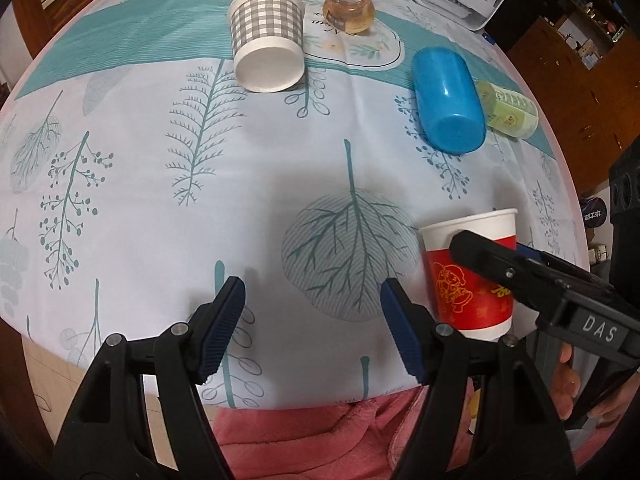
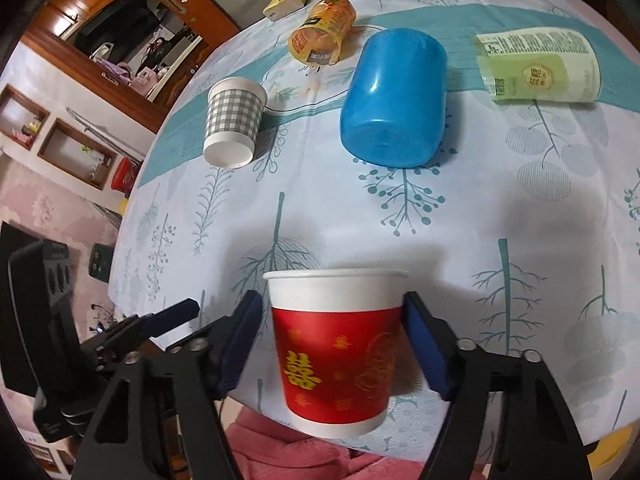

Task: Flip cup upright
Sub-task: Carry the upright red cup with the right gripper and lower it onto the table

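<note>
black tongs (image 1: 312, 328), ribbed blue pads (image 1: 224, 328)

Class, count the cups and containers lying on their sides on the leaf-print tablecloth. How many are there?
4. The grey-checked paper cup lies far left, the orange transparent cup behind it, the blue plastic cup centre, and the pale green labelled container far right. More may lie out of view.

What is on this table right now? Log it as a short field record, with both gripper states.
right hand-held gripper: shut on red paper cup, cup upright
left hand-held gripper: open, holding nothing
checked paper cup: on its side
blue plastic cup: on its side
green bottle: lying beside the blue cup
amber jar: on its side
surface: leaf-print tablecloth
</note>
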Available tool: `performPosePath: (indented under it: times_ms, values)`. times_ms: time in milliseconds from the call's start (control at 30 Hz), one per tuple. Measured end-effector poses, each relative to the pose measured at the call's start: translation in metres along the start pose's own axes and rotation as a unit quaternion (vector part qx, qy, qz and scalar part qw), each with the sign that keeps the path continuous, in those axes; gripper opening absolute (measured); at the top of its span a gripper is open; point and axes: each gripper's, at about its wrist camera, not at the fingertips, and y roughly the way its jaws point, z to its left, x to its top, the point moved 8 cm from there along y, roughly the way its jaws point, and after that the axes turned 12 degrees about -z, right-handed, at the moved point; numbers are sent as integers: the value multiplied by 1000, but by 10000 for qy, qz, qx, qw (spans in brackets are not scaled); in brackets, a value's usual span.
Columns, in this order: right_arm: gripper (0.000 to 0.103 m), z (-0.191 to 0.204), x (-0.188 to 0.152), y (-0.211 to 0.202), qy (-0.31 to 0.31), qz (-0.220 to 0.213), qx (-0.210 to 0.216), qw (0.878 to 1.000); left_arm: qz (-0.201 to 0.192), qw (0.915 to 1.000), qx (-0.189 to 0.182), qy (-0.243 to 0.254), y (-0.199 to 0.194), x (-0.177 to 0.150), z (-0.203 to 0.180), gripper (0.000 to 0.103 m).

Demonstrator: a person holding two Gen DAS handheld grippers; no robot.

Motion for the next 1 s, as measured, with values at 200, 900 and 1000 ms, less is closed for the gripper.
performPosePath:
  times_ms: [200, 900, 1000]
  values:
    - [65, -2, 5, -16, -145, -419, -30, 9990, 51, 9999, -35, -87, 3, -2, 1, 68]
    - [60, 12, -16, -48, -1045, -3815, -169, 9183, -414, 9967, -25, -702, -4, 13, 37, 68]
    - [61, 15, -22, -44, -1082, -3835, -112, 9171, -481, 9964, -23, -693, -6, 15, 36, 68]
